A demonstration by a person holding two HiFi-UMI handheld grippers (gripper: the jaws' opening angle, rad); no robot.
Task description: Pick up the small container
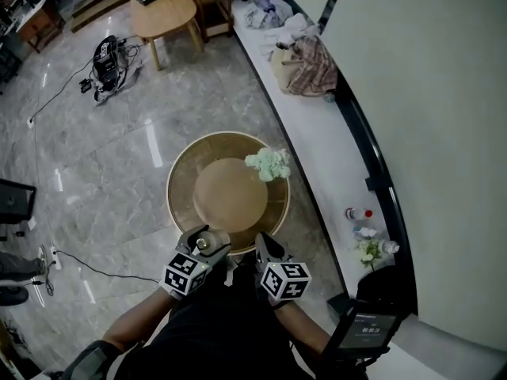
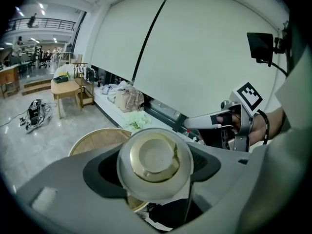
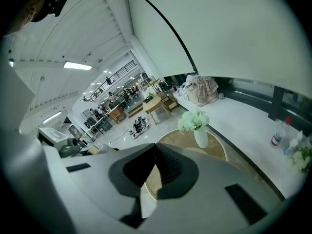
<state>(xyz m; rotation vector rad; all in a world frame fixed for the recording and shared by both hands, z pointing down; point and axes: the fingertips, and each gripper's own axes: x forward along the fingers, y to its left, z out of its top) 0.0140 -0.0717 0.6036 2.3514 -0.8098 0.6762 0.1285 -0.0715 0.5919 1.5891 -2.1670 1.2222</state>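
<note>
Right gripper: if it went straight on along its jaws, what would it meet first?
Probably the round table, whose top lies just past the tips of the shut, empty right gripper. The vase of flowers stands slightly right of that line, though depth is unclear.

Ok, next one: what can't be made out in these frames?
- small container: the left gripper view shows one round face only. Its sides and far end are turned away, and its rim hides where the left gripper touches it.
- Same container, head view: too small for detail.
- vase: in the head view the flowers cover it.
- bottles on the ledge: labels too small to read.
</note>
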